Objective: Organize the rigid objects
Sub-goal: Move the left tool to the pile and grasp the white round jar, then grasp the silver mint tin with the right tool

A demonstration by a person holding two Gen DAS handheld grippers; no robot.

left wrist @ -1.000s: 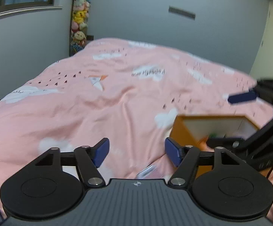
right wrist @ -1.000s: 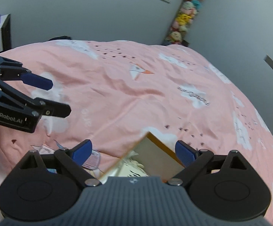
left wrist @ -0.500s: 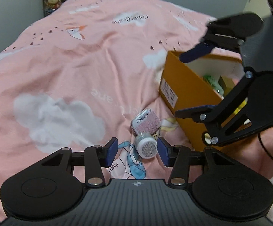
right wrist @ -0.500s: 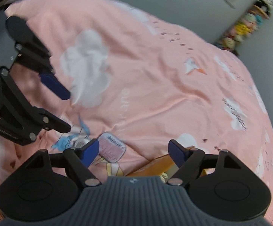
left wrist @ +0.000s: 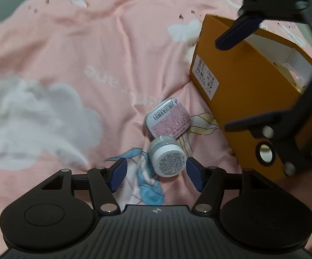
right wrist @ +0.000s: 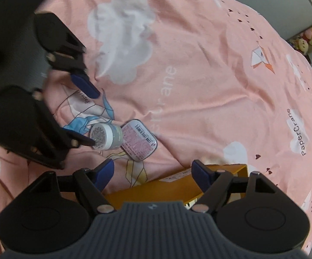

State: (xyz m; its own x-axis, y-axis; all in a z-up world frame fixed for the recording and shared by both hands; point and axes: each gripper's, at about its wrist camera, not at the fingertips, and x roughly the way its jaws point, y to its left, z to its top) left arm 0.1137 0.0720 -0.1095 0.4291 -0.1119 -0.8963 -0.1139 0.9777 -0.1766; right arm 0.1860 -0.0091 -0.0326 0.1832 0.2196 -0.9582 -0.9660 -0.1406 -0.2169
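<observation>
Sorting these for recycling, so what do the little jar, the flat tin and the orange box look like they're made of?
Little jar: probably glossy white plastic, printed label.
Flat tin: likely thin metal, silvery rounded rim, pink sticker.
Orange box: matte cardboard, folded edges.

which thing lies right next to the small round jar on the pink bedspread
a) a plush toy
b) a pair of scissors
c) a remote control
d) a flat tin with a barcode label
d: the small round jar lies on its side against a flat tin whose pink label shows a barcode, beside the orange box.
</observation>
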